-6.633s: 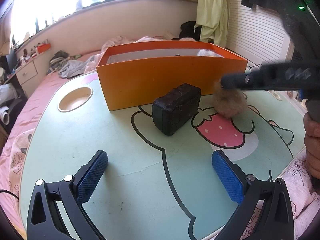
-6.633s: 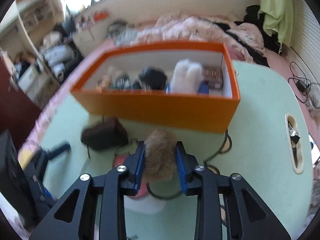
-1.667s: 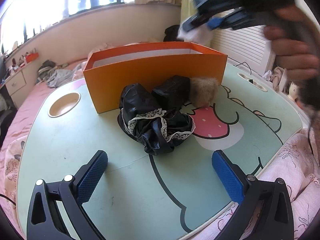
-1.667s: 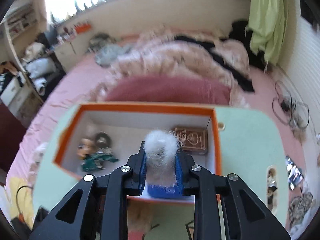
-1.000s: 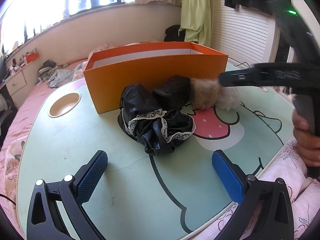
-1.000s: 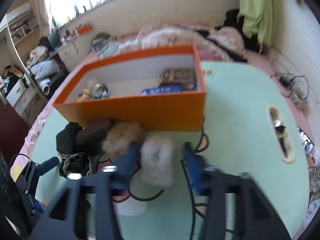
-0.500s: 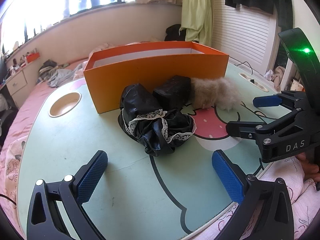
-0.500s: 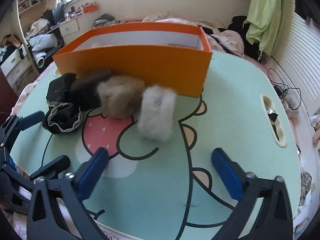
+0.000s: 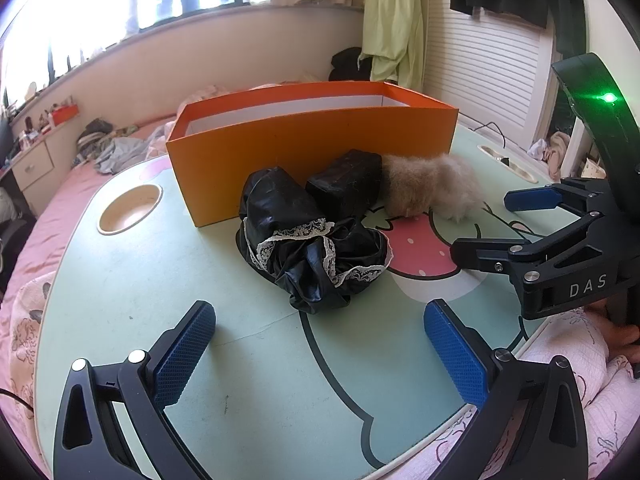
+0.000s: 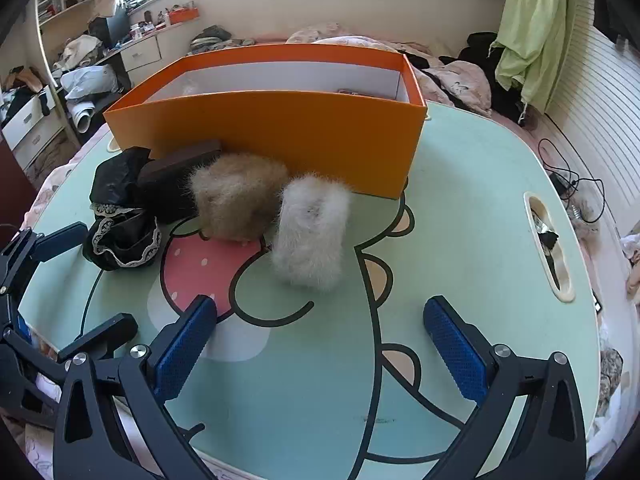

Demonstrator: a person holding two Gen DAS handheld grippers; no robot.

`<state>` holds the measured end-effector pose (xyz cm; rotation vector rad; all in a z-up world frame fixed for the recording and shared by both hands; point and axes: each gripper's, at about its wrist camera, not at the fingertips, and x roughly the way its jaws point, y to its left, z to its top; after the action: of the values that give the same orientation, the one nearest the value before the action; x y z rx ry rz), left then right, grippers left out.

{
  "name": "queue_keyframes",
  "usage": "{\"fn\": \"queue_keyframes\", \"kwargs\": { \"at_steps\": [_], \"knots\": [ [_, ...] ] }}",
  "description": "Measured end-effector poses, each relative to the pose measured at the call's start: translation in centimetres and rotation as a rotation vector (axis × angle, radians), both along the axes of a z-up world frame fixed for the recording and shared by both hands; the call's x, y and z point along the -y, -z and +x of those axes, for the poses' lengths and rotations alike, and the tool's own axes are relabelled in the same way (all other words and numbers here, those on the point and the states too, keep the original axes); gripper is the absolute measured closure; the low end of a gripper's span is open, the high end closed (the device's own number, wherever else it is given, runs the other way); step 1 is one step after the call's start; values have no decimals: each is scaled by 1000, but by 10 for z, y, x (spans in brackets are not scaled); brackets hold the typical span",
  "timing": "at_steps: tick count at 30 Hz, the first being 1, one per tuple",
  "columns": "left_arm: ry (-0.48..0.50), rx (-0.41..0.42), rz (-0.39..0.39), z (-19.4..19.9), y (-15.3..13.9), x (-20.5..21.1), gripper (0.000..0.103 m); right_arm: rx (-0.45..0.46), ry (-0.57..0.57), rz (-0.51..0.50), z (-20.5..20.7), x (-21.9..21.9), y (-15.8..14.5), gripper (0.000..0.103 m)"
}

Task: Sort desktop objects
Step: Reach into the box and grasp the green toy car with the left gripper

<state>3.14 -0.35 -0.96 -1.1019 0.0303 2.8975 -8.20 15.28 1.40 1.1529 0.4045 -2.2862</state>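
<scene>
A lived-in bedroom in a home. A mint-green cartoon-printed lap table sits over a bed with pink floral bedding, which fills the left edge of the left wrist view. Crumpled clothes lie heaped on the bed at upper right of the right wrist view. A pale green garment hangs by white slatted doors. White drawers and cluttered shelves stand at upper left, below a wide bright window.

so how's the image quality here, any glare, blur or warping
Left wrist view: window blown out white, orange box edges bowed by fisheye, otherwise sharp. Right wrist view: sharp too, white fluffy item crisp, corners vignetted black, table rim curved.
</scene>
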Motion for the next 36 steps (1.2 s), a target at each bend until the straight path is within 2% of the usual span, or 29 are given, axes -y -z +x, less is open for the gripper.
{"fn": "queue_keyframes", "kwargs": {
  "at_steps": [12,14,16,19,20,21,22,23,24,26,28,30,36],
  "knots": [
    [-8,9,0,0,-6,6,0,3,-29,-2,4,3,-1,0],
    [-10,-34,24,7,-21,15,0,3,-31,-7,4,2,-1,0],
    [1,-102,47,11,-51,25,0,2,-31,-9,4,1,-1,0],
    [6,-147,-3,-5,-100,33,1,1,-29,-9,3,1,-1,0],
    [5,-127,-18,-19,-115,36,9,1,-29,-9,3,1,-1,0],
    [14,-99,-6,-33,-124,40,16,0,-29,-9,3,1,-1,0],
    [38,-52,31,-52,-132,45,28,1,-29,-9,3,1,-1,0],
    [60,-7,66,-69,-134,48,39,1,-29,-10,3,0,-1,0],
    [90,80,112,-96,-132,53,44,1,-28,-10,3,0,-1,0],
    [89,196,126,-130,-123,57,68,1,-24,-11,2,0,-2,0],
    [67,304,100,-158,-105,57,73,0,-21,-12,3,0,-2,0],
    [68,380,99,-173,-89,54,73,-1,-21,-13,3,0,-2,0],
    [41,495,98,-188,-61,44,73,-1,-17,-20,3,-2,-2,0]
  ]
}}
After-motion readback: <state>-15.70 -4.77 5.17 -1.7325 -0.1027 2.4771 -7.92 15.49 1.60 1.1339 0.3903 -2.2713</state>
